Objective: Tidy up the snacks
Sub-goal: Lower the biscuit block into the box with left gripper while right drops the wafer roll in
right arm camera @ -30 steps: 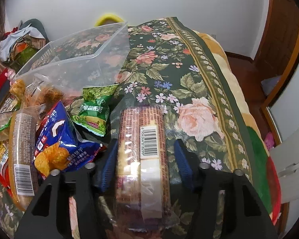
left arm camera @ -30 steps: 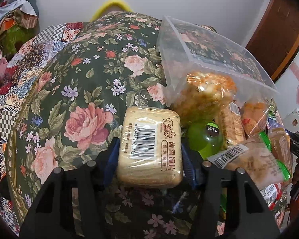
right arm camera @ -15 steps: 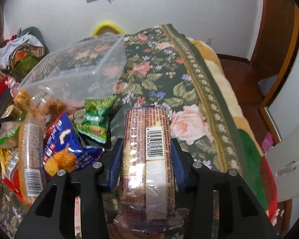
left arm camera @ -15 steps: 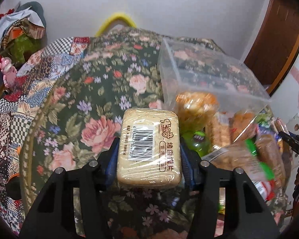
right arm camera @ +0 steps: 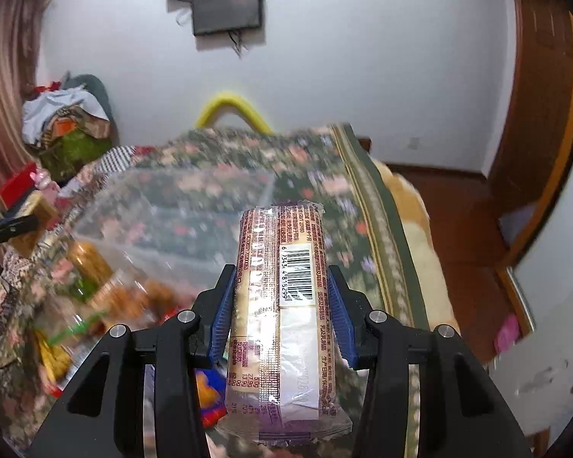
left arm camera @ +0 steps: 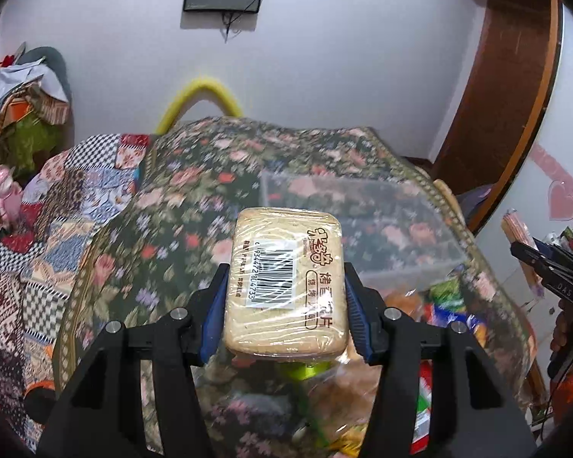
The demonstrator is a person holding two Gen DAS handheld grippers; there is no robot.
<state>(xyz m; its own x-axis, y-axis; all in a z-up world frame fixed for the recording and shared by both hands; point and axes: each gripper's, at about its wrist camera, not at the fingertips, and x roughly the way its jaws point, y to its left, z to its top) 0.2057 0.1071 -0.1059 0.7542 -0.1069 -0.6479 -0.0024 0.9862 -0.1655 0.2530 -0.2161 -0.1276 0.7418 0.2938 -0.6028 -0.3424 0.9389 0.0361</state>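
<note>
1. Left gripper [left arm camera: 284, 307]: clamped on toast pack [left arm camera: 286, 282], held above flowered bedspread [left arm camera: 164, 252].
2. Right gripper [right arm camera: 280, 315]: closed further onto biscuit pack [right arm camera: 282, 320].
3. Clear bin [left arm camera: 363, 225]: ahead, rim unobstructed; snack pile [left arm camera: 439, 305] near right.

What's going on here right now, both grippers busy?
Yes. The left gripper is clamped on a wrapped pack of toast slices, and the right gripper on a long biscuit pack, its jaws having just closed further. Both packs are held above the floral bedspread. The clear plastic bin and the snack pile sit below.
</note>
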